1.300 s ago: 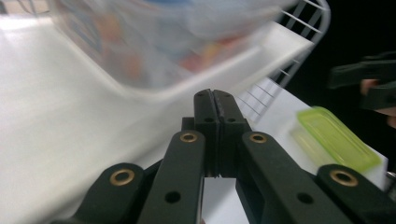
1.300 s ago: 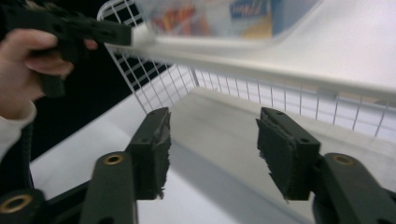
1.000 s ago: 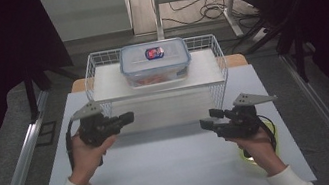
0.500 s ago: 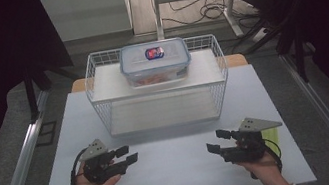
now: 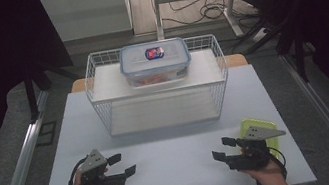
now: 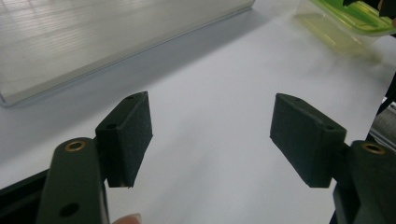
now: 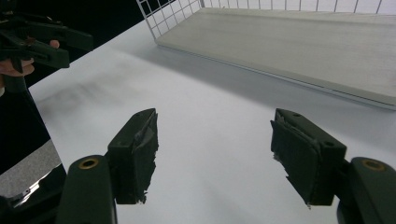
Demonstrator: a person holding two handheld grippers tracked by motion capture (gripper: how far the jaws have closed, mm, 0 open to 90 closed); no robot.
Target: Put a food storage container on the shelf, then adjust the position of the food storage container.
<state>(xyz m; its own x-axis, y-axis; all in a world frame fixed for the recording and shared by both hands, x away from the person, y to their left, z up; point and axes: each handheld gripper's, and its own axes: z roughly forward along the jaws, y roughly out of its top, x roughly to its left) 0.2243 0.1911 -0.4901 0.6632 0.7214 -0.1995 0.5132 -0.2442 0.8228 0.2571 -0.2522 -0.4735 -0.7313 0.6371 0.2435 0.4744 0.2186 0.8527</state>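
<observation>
Both grippers sat low at the near table edge, jaws apart, nothing held: looked like a rest/start pose. Left gripper (image 5: 114, 168) pointed inward w/ bare white table (image 5: 173, 157) ahead of it. Right gripper (image 5: 227, 149) faced it, a green lid (image 5: 254, 125) just behind/under it. Well ahead of both, a wire basket (image 5: 159, 86) carried a lidded clear container (image 5: 155, 62) on its upper shelf, prob. the thing to fetch.
</observation>
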